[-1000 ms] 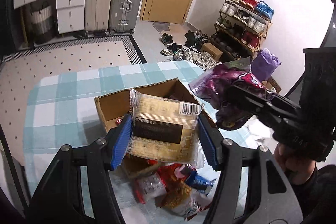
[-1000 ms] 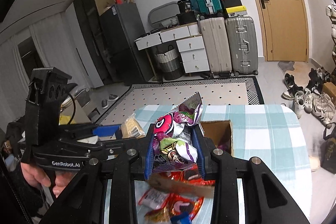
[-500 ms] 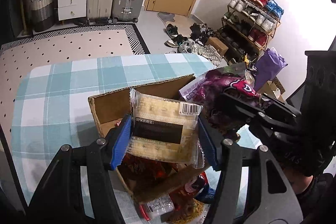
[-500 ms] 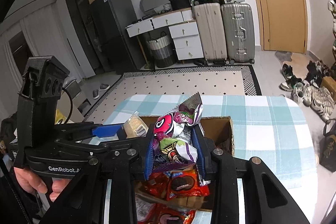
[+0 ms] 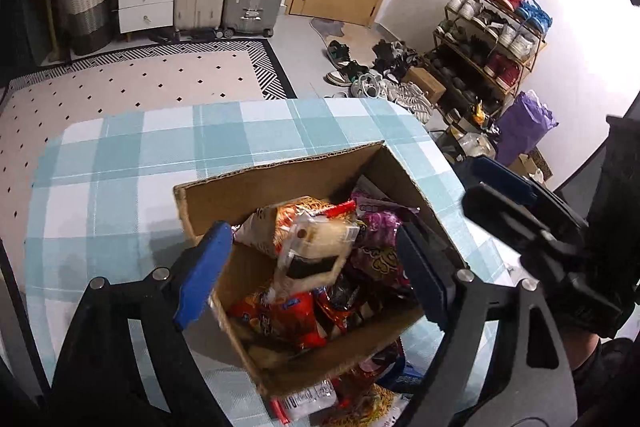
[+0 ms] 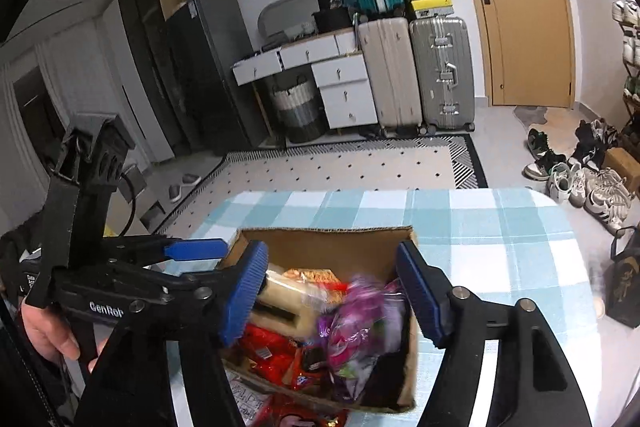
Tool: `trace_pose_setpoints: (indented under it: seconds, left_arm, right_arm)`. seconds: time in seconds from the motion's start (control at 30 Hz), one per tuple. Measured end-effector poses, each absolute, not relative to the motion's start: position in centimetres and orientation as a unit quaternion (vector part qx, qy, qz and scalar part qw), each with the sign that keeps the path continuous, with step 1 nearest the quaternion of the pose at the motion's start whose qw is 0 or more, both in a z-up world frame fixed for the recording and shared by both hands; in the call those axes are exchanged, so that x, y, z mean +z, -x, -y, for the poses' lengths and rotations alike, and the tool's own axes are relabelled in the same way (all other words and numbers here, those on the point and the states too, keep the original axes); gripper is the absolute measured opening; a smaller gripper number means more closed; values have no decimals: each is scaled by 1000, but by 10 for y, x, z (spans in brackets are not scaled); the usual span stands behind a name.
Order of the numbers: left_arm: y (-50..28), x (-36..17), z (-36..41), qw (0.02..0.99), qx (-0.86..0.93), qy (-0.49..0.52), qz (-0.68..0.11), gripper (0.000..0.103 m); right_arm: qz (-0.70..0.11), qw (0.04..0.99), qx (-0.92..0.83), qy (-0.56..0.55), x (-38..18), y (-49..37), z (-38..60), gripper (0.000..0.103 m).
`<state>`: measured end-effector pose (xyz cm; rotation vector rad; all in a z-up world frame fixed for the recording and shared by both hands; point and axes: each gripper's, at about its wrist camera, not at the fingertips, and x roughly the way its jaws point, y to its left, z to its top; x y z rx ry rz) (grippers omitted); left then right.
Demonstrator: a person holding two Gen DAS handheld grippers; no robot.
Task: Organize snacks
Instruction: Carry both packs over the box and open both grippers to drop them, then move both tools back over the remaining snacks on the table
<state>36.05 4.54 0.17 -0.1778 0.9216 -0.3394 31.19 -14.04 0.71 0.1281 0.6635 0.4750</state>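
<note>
Both grippers hung over an open cardboard box (image 5: 280, 187) of snacks on the checked surface (image 5: 120, 155). The left gripper (image 5: 312, 275) was opening its fingers, a pale cracker packet (image 5: 316, 251) loose between them, atop the pile. The right gripper (image 6: 332, 291) was opening too, a purple snack bag (image 6: 356, 323) lying free below. More packets (image 5: 312, 399) lay outside, against the box's near wall.

My table (image 5: 120, 163), teal-check cloth; cardboard box (image 5: 280, 183) at centre; loose snack packets (image 5: 308, 401) at its 6 o'clock.
</note>
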Motion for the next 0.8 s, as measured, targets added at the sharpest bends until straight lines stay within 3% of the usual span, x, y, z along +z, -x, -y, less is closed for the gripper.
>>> trace_pose_setpoints:
  seconds: [0.8]
  left_arm:
    - [-251, 72, -36, 913, -126, 47, -384, 83]
  right_arm:
    - [-265, 936, 230, -20, 75, -199, 156, 73]
